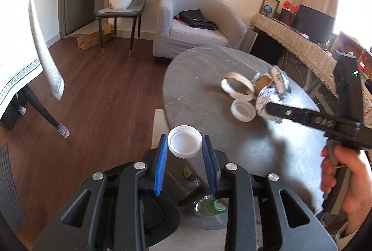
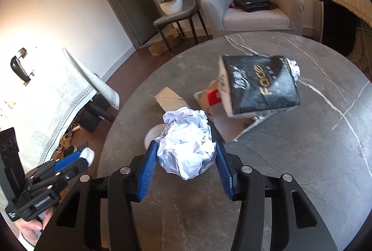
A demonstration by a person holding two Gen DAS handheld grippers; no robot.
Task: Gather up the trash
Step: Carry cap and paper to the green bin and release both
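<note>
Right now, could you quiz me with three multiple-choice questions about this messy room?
1. Where is the black leather bag? A grey armchair B floor C marble table
2. What colour are the tool pads? A red B blue C green
3. What does the left tool hold? A nothing B paper ball C white plastic cap

Answers: 1 A, it lies on the grey armchair seat. 2 B, ribbed blue strips line both fingers. 3 C, the white plastic cap sits pinched between its pads; the crumpled white paper ball is in the right tool.

Crumpled paper [image 2: 187,148] hides most of white lid [image 2: 153,133].
</note>
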